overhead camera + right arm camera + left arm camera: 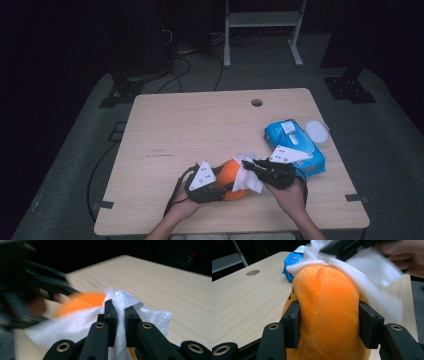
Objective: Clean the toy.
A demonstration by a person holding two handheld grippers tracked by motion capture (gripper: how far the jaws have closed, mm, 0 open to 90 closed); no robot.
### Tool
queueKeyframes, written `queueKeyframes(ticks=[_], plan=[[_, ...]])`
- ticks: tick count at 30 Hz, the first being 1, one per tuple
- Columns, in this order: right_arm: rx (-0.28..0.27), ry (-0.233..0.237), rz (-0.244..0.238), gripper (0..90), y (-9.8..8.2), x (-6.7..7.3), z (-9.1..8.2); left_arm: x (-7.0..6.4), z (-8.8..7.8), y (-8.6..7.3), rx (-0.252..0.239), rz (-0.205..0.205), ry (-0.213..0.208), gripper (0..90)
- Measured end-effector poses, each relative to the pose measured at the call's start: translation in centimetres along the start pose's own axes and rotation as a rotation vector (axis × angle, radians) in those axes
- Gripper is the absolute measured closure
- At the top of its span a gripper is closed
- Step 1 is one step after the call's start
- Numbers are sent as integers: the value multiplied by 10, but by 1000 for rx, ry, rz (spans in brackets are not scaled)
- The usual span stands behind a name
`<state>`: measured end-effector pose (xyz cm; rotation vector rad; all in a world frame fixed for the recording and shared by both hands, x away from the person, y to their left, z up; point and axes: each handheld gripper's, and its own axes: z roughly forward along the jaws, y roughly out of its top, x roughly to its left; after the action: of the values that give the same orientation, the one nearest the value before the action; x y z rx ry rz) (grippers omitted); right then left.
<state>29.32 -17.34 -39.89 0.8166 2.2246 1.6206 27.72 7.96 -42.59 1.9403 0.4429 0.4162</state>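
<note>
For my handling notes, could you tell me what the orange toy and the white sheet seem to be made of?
Orange toy: apparently plush fabric, matte and fuzzy, with a stitched seam, bulging between the pads. White sheet: probably a tissue or wet wipe; embossed dimples, limp folds.

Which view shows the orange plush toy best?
The left gripper view: the orange plush toy looms close and sharp between its jaws. The high view shows it small, partly covered; the right gripper view gives an orange blur.

no readable text, blue wipes pack label too small and blurred to make out
</note>
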Motion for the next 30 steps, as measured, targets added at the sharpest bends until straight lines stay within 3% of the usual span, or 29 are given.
queueKeyframes(ticks=[1,3,6,11,14,17,18,20,23,26,30], plan=[[-12,32,-8,834,3,5,0,-1,2,1,-4,1,3,445],[0,71,-68,833,9,22,6,-4,3,4,3,24,10,446],[25,50,-120,835,11,31,11,-7,-1,5,8,42,20,451],[14,16,-43,834,6,11,4,-8,-1,5,10,54,-3,427],[29,8,-39,834,2,8,6,0,3,1,-13,23,-33,259],[32,-4,-30,835,-1,3,6,9,6,-8,-11,-14,-33,99],[32,-8,-26,834,-1,1,5,12,6,-11,-8,-35,-54,88],[29,-21,-15,833,-3,-4,3,15,8,-16,15,-40,-64,77],[26,-44,5,833,-5,-10,1,16,10,-20,28,-49,-81,106],[17,-41,9,833,-4,-8,0,12,7,-14,41,1,-34,301],[-21,5,-16,833,4,5,-2,4,3,-5,58,50,18,395]])
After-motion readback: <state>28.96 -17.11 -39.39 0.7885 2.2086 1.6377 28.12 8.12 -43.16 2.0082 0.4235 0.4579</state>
